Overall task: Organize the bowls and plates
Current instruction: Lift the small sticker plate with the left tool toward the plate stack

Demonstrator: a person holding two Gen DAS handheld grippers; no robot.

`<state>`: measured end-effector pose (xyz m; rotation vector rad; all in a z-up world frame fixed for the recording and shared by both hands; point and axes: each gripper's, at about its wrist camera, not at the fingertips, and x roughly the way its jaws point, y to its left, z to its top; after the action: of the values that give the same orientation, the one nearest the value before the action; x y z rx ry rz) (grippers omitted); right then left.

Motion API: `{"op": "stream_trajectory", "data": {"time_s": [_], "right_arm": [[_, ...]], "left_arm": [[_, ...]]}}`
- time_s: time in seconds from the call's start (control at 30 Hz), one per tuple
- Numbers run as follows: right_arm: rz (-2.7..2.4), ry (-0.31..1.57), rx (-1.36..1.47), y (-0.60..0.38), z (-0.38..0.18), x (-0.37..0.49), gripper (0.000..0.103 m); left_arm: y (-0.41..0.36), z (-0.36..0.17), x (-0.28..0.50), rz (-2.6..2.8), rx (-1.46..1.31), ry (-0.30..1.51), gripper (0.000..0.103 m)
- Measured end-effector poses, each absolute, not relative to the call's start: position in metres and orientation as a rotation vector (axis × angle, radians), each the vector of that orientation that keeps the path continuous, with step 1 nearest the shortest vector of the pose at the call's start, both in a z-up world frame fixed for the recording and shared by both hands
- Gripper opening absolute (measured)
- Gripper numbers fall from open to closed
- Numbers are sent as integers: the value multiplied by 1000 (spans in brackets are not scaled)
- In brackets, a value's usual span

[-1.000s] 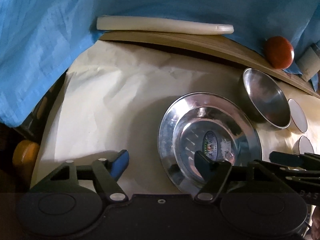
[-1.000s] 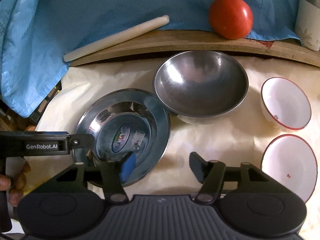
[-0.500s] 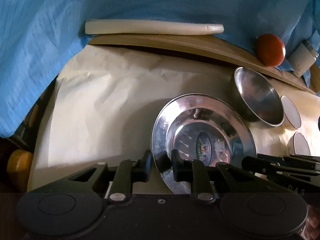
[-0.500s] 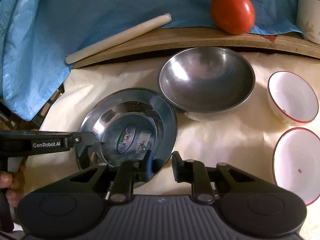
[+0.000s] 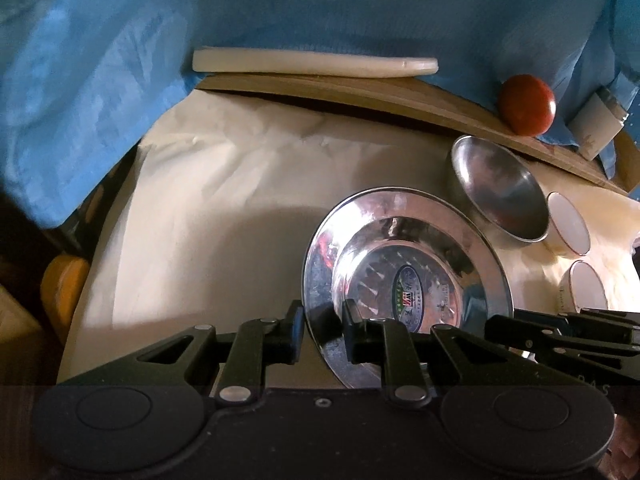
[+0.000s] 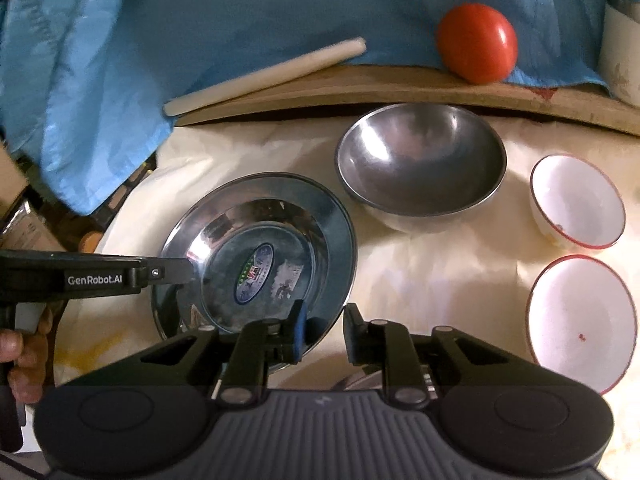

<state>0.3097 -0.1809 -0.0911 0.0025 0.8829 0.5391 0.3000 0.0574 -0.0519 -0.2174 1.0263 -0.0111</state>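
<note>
Left hand-held gripper [image 5: 323,330] and right hand-held gripper [image 6: 323,330] clenched on steel plate [image 5: 404,276] rim, right view alone shows person's fingers [image 6: 20,356]

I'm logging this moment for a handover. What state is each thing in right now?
steel plate: upright, tilted, gripped at two rim points
left claw: shut on the plate's rim
right claw: shut on the plate's near rim
steel bowl: upright, empty
far white bowl: upright, empty
near white bowl: upright, empty but for a red speck
tomato: whole
</note>
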Motion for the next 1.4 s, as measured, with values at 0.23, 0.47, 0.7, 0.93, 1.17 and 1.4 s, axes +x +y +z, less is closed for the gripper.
{"op": "stream_trajectory", "data": {"time_s": [0.23, 0.47, 0.7, 0.93, 1.17, 1.4], "right_arm": [[545, 835, -14, -210, -76, 286, 22], [496, 811, 8, -253, -71, 263, 22], [445, 799, 56, -300, -78, 240, 22], [432, 815, 78, -326, -85, 230, 22], [459, 844, 79, -334, -91, 225, 22], [487, 875, 71, -334, -96, 222, 22]], "left_arm": [[37, -37, 278, -18, -222, 985, 21], [-5, -31, 267, -80, -194, 974, 22], [-50, -34, 255, -151, -155, 982, 22], [-80, -37, 246, -178, -120, 1001, 22], [-90, -41, 238, -163, -102, 1033, 23], [-91, -44, 231, -136, -98, 1063, 24]]}}
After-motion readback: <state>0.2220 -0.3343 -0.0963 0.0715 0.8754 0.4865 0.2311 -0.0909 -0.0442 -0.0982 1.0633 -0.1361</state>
